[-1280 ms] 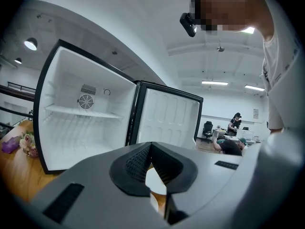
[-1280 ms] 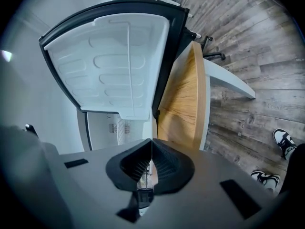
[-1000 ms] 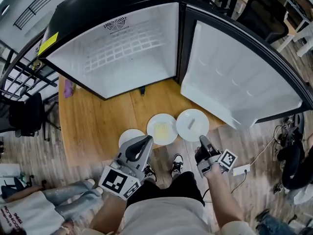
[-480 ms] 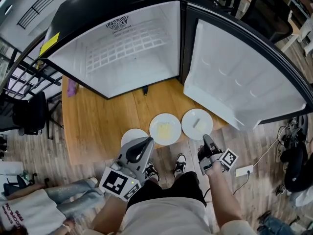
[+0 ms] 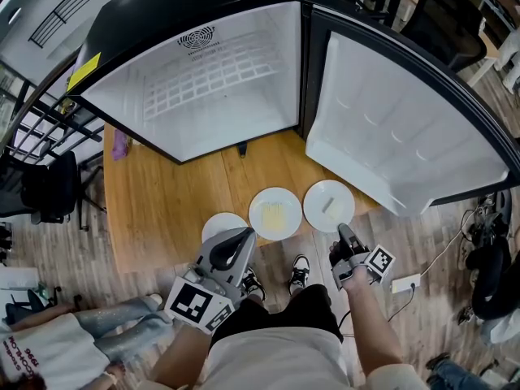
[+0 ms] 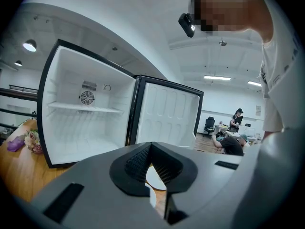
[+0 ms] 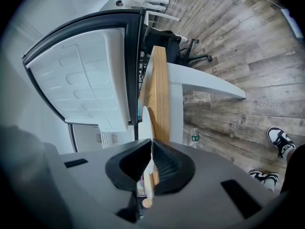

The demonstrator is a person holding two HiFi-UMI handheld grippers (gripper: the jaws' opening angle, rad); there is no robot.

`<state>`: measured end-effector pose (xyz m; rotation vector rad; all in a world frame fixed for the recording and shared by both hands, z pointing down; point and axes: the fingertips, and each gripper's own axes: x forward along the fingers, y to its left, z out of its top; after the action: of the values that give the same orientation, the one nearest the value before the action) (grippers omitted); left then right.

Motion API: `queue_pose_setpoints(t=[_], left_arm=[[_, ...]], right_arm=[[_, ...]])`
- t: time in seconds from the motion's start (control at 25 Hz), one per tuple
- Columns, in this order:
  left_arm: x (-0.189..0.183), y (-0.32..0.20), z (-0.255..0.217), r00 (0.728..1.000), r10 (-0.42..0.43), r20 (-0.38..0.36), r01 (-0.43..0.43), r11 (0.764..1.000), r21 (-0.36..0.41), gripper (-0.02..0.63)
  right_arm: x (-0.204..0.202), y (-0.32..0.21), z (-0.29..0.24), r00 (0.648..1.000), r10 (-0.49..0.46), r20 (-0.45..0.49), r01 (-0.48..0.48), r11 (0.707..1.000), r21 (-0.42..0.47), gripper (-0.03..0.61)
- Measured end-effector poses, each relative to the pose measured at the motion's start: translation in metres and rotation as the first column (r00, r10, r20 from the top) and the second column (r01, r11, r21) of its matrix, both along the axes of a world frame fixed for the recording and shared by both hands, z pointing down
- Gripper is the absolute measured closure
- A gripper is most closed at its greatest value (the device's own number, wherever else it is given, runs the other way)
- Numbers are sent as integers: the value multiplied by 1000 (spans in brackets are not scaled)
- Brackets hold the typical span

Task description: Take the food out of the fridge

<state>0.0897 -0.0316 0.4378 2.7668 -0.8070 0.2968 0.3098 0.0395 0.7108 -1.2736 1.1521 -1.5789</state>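
Pinching plate rim, right hand-held gripper

Clutter around a light wooden table.
A small purple object lies at its left edge; a black office chair stands beyond, a black-and-white sneaker and white power strip on the plank floor.

The fridge stands at the back of the bench, its door open to the right. In a row before it lie the left plate, apparently nearest the bench's front edge, the middle plate and the right plate.
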Motion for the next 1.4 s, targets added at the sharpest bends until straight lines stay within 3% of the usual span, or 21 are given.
queue_pose_setpoints(t=[0.2,0.32,0.48,0.68,0.76,0.96,1.04,1.24,1.4], left_arm=[[1,2,0,1000,4,1,-4,1000,-2,609],[2,3,-1,1000,6,-1,-6,1000,-1,609],[1,3,-4,1000,6,-10,-6,1000,5,609],[-2,0,-7,1000,5,-22,-5,1000,10,609],[-5,-2,-9,1000,1,-29,-1,1000,14,609],[-14,-8,-17,999,-11,-47,13,1000,27,609],[-19,-10,-21,998,-18,-54,20,999,34,609],[-33,-15,-34,997,-34,-73,38,998,53,609],[-47,-22,-43,994,-57,-93,63,996,63,609]], right_arm=[[2,0,-3,1000,3,-9,-3,1000,22,553],[1,-1,-6,1000,-7,-24,8,1000,29,503],[-2,5,-9,998,-32,-47,33,999,30,482],[-12,29,-12,992,-91,-91,92,996,-4,487],[-28,34,-24,974,-170,-151,173,985,4,539],[-72,25,-78,914,-289,-285,321,945,71,554],[-82,14,-101,875,-315,-367,371,924,92,555],[-113,-20,-170,729,-330,-600,501,854,139,558],[-136,-46,-215,628,-297,-719,564,811,158,558]])
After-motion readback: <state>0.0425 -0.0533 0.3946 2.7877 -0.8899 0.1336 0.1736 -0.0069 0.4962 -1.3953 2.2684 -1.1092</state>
